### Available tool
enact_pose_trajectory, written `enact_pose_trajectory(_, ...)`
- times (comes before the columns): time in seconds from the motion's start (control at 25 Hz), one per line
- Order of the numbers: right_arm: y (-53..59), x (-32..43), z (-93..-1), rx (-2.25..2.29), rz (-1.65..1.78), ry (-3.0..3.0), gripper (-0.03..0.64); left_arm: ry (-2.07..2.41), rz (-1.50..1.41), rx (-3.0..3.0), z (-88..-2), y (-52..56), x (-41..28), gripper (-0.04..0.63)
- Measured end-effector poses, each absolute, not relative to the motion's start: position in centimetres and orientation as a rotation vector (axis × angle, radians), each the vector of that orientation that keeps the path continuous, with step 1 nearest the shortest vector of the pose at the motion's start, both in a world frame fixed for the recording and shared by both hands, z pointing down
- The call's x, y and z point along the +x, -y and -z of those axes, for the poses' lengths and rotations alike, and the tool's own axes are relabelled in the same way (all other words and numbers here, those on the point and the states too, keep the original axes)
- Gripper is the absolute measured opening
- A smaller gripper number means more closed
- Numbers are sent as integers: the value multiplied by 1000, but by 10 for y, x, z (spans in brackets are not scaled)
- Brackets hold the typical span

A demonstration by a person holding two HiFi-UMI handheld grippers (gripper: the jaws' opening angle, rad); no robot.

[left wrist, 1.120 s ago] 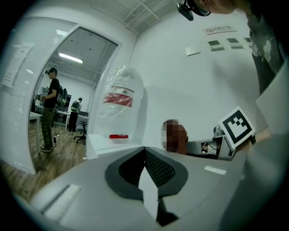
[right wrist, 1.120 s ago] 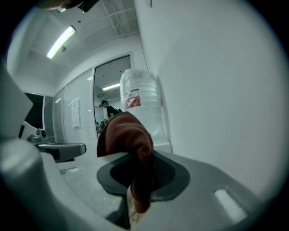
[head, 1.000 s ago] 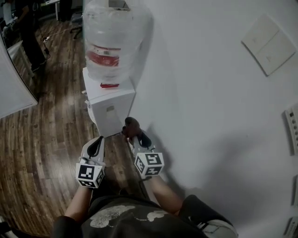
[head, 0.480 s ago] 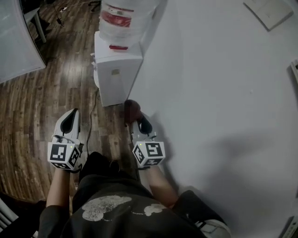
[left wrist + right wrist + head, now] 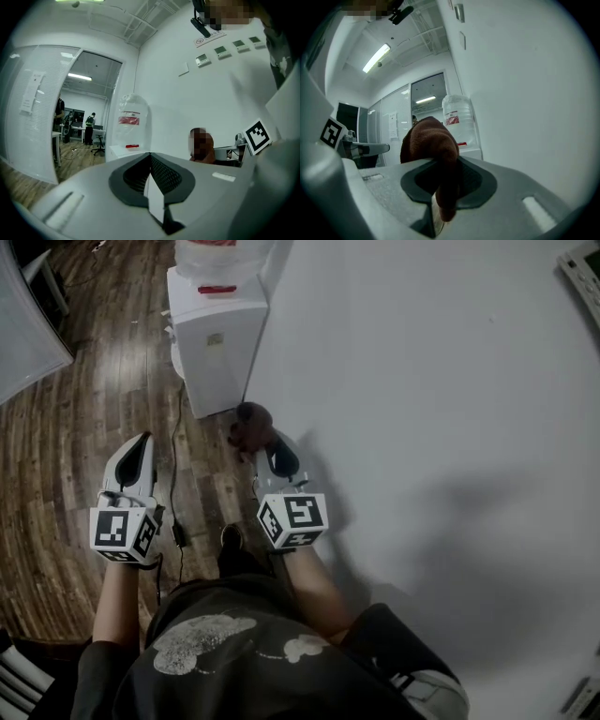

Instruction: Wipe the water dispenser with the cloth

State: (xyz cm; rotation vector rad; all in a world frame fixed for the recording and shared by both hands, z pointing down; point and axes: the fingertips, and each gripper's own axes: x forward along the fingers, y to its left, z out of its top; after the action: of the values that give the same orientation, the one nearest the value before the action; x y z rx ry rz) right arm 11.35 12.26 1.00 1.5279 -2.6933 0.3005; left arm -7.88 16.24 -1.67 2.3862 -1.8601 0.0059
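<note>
The white water dispenser [image 5: 214,343] stands against the wall at the top of the head view, its clear bottle [image 5: 220,251] with a red label on top. It shows far ahead in both gripper views [image 5: 129,140] [image 5: 459,124]. My right gripper [image 5: 265,448] is shut on a brown cloth [image 5: 250,425], which bulges out above the jaws [image 5: 431,145]. It hangs short of the dispenser's base, near the wall. My left gripper [image 5: 134,460] is shut with nothing in it, off to the left over the floor.
A white wall [image 5: 422,409] runs along the right. A black cable [image 5: 178,474] trails over the wood floor [image 5: 56,456] from the dispenser. A glass partition [image 5: 33,122] stands at left, with people and office chairs far behind it.
The dispenser has slid up and away in the head view as I backed off. My left gripper moved left and lower. The right gripper still holds the cloth.
</note>
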Motion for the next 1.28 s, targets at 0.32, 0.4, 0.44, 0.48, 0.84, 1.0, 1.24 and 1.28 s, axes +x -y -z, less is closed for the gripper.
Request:
enact_pose_trajectory(0.32,-215,101,-28,1491,-319,2670,61,1750,-5,2420,-7,-245,-69,20)
enact_pose_trajectory(0.4,-240,102,-38,1493,-357,2668,61,1726,-11,2411,-20,-270,-65,20)
enact_pose_trajectory(0.44,-251,103,-41,1497,-376,2668,61,1718,-12,2409,-24,-283,-64,20)
enact_pose_trajectory(0.48,-261,103,-42,1505,-388,2663,61,1713,-10,2406,-26,-294,-65,20)
enact_pose_trajectory(0.84,-310,120,-41,1563,-378,2579,58,1676,21,2393,-26,-353,-64,20)
enact_pose_trajectory(1.0,-329,124,-50,1551,-356,2559,57,1673,27,2423,-25,-372,-57,20)
enact_pose_trajectory(1.24,-330,123,-45,1524,-332,2581,57,1665,19,2428,-22,-379,-51,20)
enact_pose_trajectory(1.28,-330,123,-45,1522,-329,2583,57,1666,16,2430,-22,-379,-51,20)
